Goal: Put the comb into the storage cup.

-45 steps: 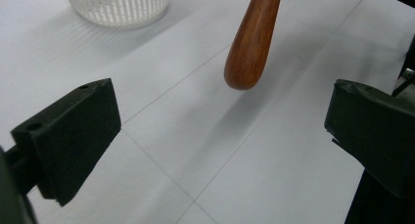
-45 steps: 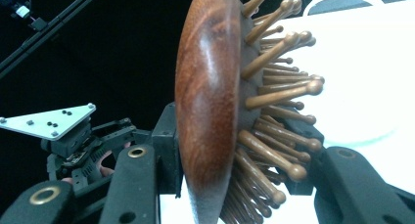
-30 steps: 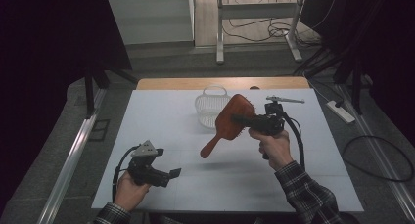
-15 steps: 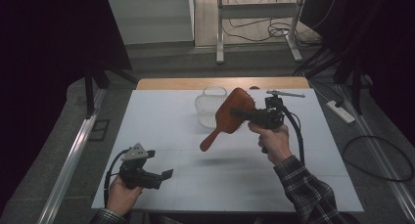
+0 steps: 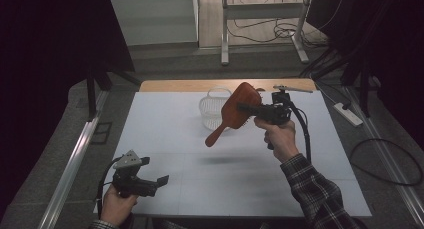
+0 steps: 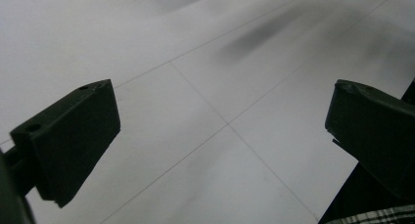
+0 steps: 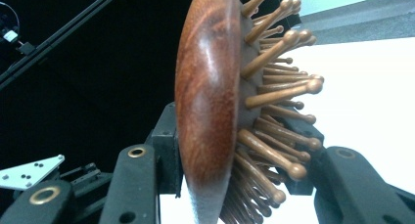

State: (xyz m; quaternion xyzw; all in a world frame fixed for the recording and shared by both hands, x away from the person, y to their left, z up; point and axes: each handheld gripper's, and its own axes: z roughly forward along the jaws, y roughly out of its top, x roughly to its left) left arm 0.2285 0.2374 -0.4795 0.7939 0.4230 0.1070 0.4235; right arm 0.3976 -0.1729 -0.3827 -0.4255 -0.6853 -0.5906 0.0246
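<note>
Above table centre, right gripper (image 5: 246, 108) clamps wooden hairbrush (image 5: 235, 111) by its head, handle hanging toward 7 o'clock, likely headed for white basket (image 5: 210, 109). Left gripper (image 5: 159, 181) idles open at 7 o'clock.

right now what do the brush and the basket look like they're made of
Hairbrush: seemingly polished wood, with reddish-brown grain and glossy highlights; its pins look like wood with rounded tips. Basket: probably white plastic, though its fine open lattice could also be coated wire.
</note>
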